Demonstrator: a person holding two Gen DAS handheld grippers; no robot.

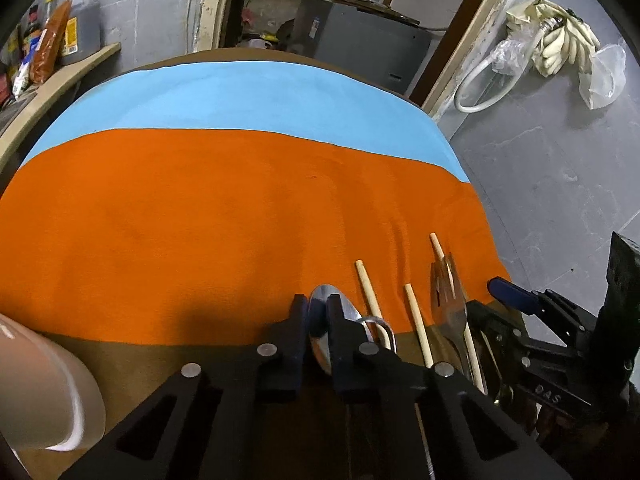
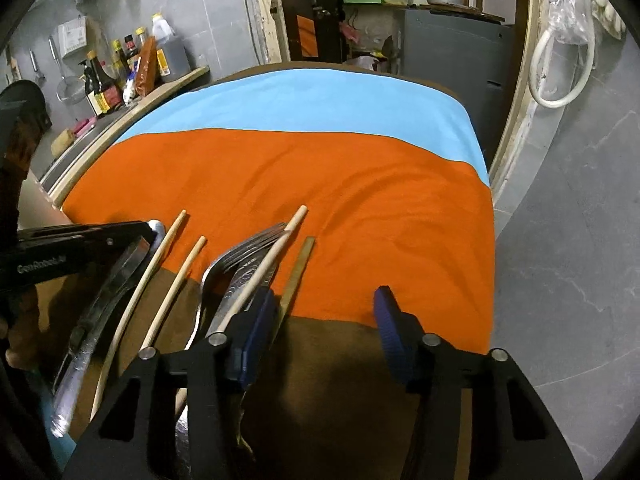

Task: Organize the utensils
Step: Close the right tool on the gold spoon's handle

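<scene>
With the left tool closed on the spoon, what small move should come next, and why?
Probably lift the spoon slightly. The left tool pinches its bowl, but the handle lies close beside the chopsticks at the orange cloth's near edge. The right tool is open and holds nothing.

Left gripper point(image 1: 318, 326) is clamped right on the bowl of the spoon point(image 1: 326, 300), pads pinching it from both sides at the near edge of the orange cloth point(image 1: 200, 220). Just right of it lie three wooden chopsticks point(image 1: 370, 296), fanned, with a fork point(image 1: 448, 300) among them, tines pointing away. The right gripper point(image 1: 516, 292) sits just beyond the fork. A beige cup point(image 1: 44, 392) sits lower left.
</scene>
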